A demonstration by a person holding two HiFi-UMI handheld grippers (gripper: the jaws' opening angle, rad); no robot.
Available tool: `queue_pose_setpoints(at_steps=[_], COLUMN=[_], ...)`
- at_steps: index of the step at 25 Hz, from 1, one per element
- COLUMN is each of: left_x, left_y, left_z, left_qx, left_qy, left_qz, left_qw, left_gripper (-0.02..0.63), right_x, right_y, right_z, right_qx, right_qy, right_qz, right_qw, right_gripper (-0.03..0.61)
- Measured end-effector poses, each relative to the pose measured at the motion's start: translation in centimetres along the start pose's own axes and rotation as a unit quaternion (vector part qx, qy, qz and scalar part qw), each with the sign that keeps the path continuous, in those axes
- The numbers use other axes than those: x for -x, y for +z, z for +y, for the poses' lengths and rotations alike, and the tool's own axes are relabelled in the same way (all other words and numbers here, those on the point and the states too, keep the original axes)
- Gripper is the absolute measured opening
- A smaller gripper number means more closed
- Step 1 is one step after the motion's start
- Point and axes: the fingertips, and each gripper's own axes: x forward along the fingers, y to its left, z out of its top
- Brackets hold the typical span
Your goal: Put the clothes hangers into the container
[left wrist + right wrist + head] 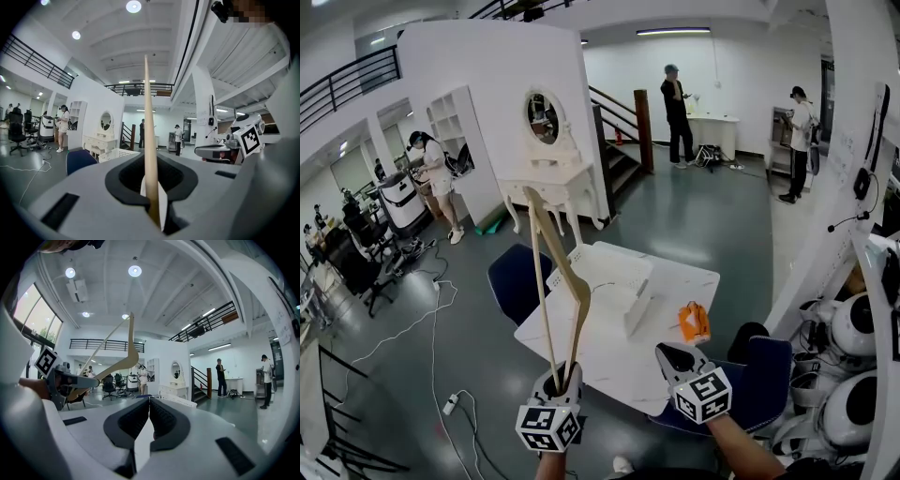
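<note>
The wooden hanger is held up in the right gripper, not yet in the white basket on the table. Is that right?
No: the left gripper holds the wooden hanger, as the left gripper view shows; the right gripper is shut, empty. It is indeed not yet in the white basket on the table.

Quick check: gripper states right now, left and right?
Left gripper: shut on the wooden hanger.
Right gripper: jaws shut, nothing between them.

Grey, black-padded left claw [151, 180]
</note>
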Motion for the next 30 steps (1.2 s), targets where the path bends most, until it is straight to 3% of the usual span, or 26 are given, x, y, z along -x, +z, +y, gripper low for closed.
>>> queue_pose_setpoints(at_steps=[16, 30], left_x=[-4.1, -4.5], left_y=[1.5, 0.5], left_z=[6.7, 10.8], left_qx=[-0.002, 0.010], left_qy=[-0.024, -0.032], left_qz=[0.003, 0.006], left_qw=[0.9997, 0.9994], left_gripper=[0.052, 0.052], right_x=[-7.1, -11.3], right_y=[1.3, 0.6], right_z=[0.1, 2.8], right_qx=[-0.005, 0.001], right_qy=[-0.022, -0.021], right_qz=[0.010, 0.022], right_qw=[1.000, 1.000], right_gripper=[0.020, 0.020])
